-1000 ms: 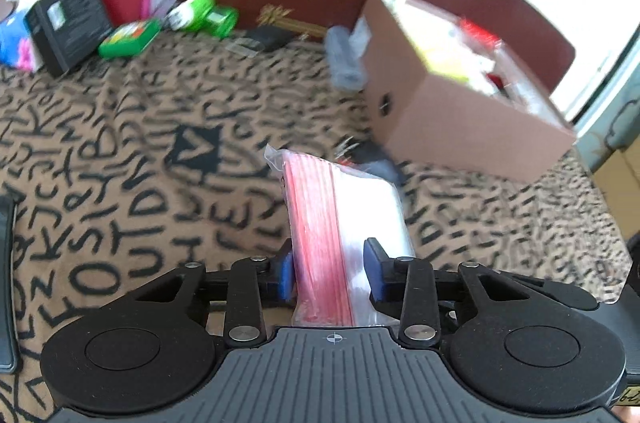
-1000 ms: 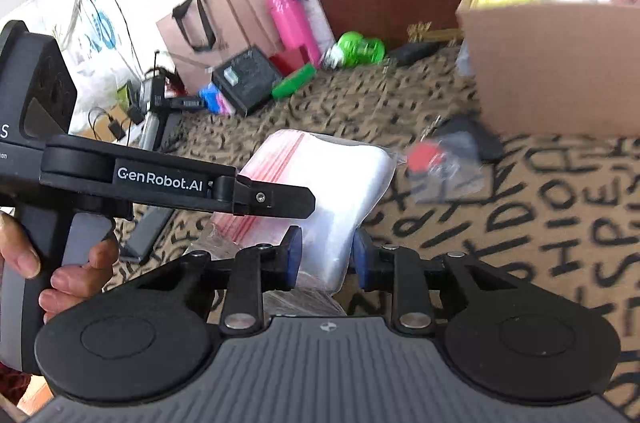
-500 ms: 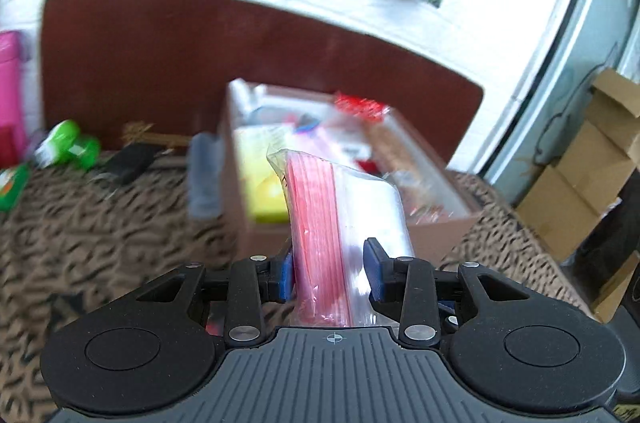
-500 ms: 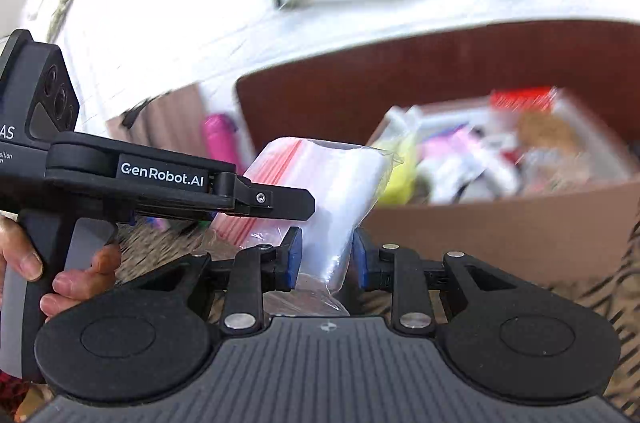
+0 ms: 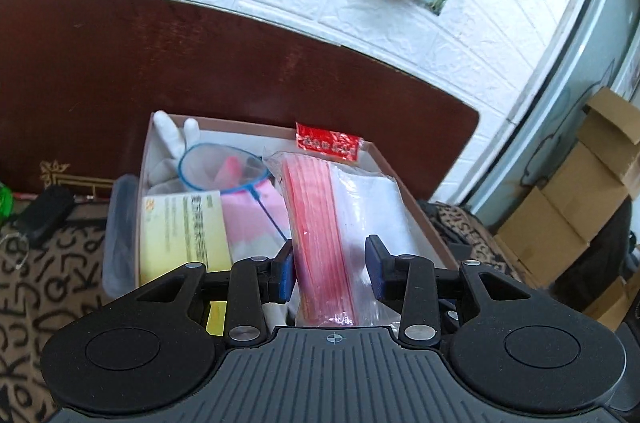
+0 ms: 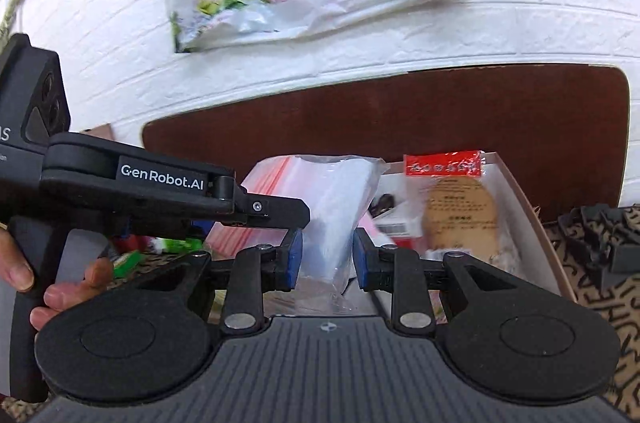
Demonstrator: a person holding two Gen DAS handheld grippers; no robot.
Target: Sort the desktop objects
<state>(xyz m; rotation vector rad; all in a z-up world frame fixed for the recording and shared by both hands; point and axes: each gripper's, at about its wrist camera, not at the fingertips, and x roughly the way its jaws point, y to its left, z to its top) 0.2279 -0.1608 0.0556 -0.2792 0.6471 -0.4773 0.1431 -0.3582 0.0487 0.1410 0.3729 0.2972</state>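
Now zip bag pack (image 5: 320, 223) pinched between both grippers' fingers (image 5: 285, 273)

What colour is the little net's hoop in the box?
Blue: the net has a blue hoop and handle, clearest in the left wrist view.

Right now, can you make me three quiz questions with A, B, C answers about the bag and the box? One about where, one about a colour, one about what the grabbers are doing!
1. Where is the zip bag?
A. flat on the patterned cloth
B. held up over the cardboard box
C. on the stacked cartons

2. What colour is the hoop of the little net in the box?
A. blue
B. green
C. black

3. How many grabbers have the bag between their fingers?
A. none
B. one
C. both

Answers: 1 B, the open box shows behind and below the bag. 2 A, its ring and handle are blue. 3 C, the left gripper and right gripper each pinch it.
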